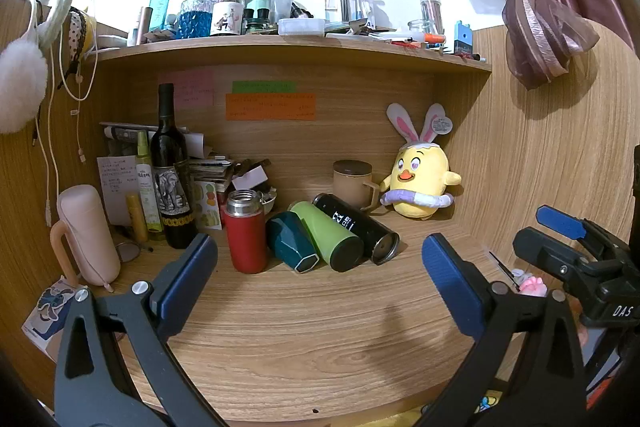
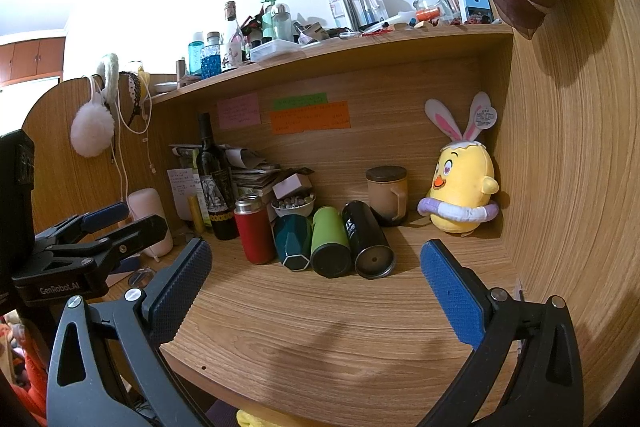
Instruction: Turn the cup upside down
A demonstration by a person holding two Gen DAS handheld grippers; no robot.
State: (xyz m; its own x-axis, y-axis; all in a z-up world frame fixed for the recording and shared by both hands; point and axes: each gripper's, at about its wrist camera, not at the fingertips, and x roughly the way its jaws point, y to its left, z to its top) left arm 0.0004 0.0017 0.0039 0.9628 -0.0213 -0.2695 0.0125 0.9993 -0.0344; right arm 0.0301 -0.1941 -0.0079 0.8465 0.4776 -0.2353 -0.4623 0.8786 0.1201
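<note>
The right gripper (image 2: 316, 283) is hovering wide apart over the wooden surface (image 2: 320, 339), facing a standing red cup (image 2: 255, 230) beside three cups lying down.

Each black plastic left gripper (image 1: 320, 267) and black plastic right gripper (image 2: 316, 267) carries two textured blue rubber pads (image 1: 188, 273), silver round screws (image 1: 141, 287) and triangular cutouts in the arms at the frame's lower corners. White "GenRobot.AI" and "DAS" lettering marks the housings.

Four flasks crowd the worktop (image 1: 320, 327): one red flask (image 1: 245, 231) upright and three on their sides, teal (image 1: 294, 242), green (image 1: 326, 235) and black (image 1: 356, 229), plus one lidded mug (image 1: 354, 183), one wine bottle (image 1: 172, 171) and one plush chick (image 1: 420, 183).
</note>
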